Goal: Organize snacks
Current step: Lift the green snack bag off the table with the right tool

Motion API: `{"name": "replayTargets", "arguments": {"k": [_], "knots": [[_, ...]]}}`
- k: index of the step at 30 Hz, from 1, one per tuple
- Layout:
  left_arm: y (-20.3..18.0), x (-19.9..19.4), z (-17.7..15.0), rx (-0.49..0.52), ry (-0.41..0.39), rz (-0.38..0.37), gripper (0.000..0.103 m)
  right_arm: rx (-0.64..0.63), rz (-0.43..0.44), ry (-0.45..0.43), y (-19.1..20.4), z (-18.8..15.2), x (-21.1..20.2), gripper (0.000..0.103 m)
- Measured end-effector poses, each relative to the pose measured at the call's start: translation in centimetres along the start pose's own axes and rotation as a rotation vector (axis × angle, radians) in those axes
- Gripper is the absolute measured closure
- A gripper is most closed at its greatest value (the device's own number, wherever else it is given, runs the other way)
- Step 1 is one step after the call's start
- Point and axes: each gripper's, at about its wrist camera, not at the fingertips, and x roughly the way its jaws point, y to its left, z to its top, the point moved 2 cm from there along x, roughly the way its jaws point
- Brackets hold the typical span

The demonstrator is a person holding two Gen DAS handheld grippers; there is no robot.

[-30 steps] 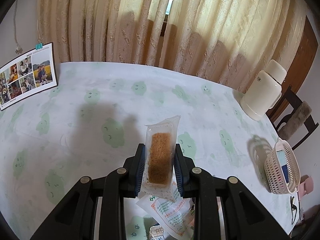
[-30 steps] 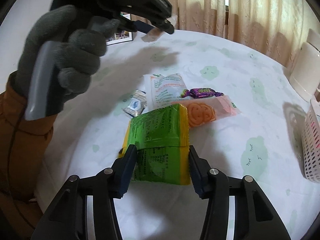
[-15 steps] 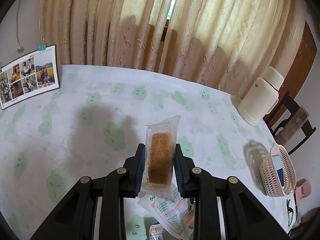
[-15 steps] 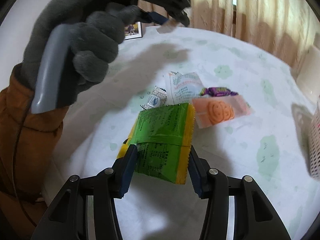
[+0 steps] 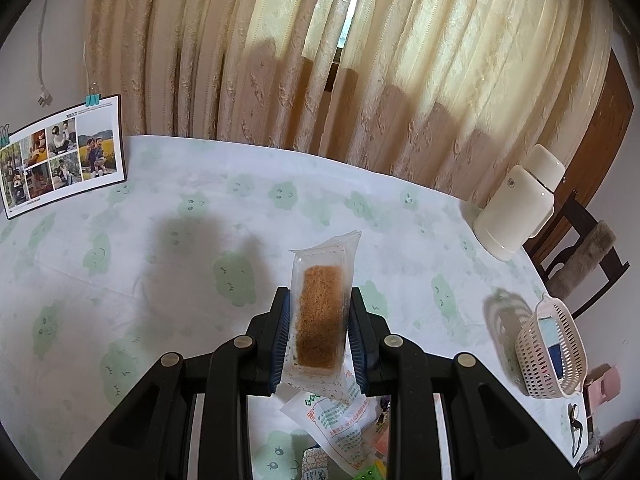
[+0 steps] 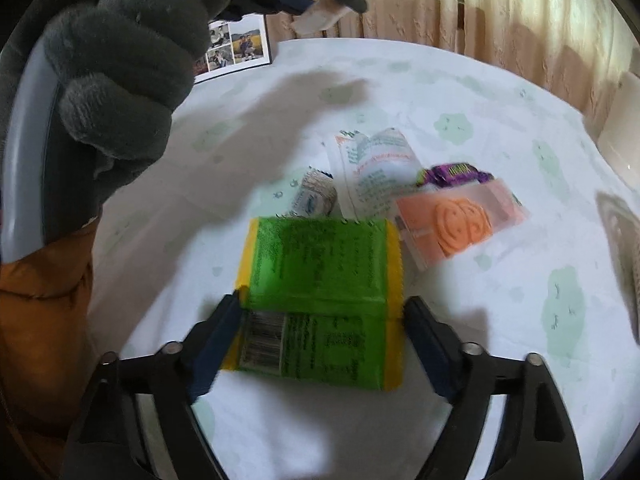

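Snacks: green packet (image 6: 320, 300), blurred, apparently loose between right gripper (image 6: 320, 336) just-spread jaws | left gripper (image 5: 318, 336) pinches clear-wrapped brown cake (image 5: 320, 316) | basket (image 5: 550, 354) well apart

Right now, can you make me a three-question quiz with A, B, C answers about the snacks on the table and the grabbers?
1. Where is the white basket?
A. near the table's right edge
B. beside the photo sheet
C. under the curtains

2. What colour is the big packet between the right gripper's fingers?
A. purple
B. green with yellow edges
C. white

3. What is the left gripper doing?
A. standing open with nothing in it
B. clamped on a clear packet of brown snack
C. holding the flask

Answers:
1 A: in the left wrist view it sits far right, away from the photo sheet.
2 B: the wrapper is green, yellow at both sides.
3 B: both pads press the clear packet's sides, lifted off the table.
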Motion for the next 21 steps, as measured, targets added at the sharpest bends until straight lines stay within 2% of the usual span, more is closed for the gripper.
{"name": "replayTargets", "arguments": {"k": [2, 5, 7, 9, 14, 21], "knots": [[0.0, 0.0, 0.0, 0.0, 0.0, -0.001, 0.079, -0.045, -0.033, 0.016, 0.8, 0.2, 0.7, 0.009], [0.0, -0.1, 0.0, -0.001, 0.0, 0.001, 0.079, -0.102, -0.089, 0.0, 2.0, 0.0, 1.1, 0.009], [0.0, -0.1, 0.0, -0.003, 0.001, 0.001, 0.079, -0.082, -0.073, -0.009, 1.7, -0.1, 1.0, 0.015], [0.0, -0.1, 0.1, -0.005, 0.0, 0.002, 0.079, -0.071, -0.079, -0.023, 1.5, -0.3, 0.6, 0.031], [-0.1, -0.2, 0.1, -0.003, 0.0, 0.002, 0.079, 0.002, -0.054, -0.057, 0.2, -0.7, -1.0, 0.045], [-0.2, 0.1, 0.0, 0.004, 0.007, 0.006, 0.079, 0.064, -0.068, -0.13, -1.5, -0.2, -3.3, 0.05]]}}
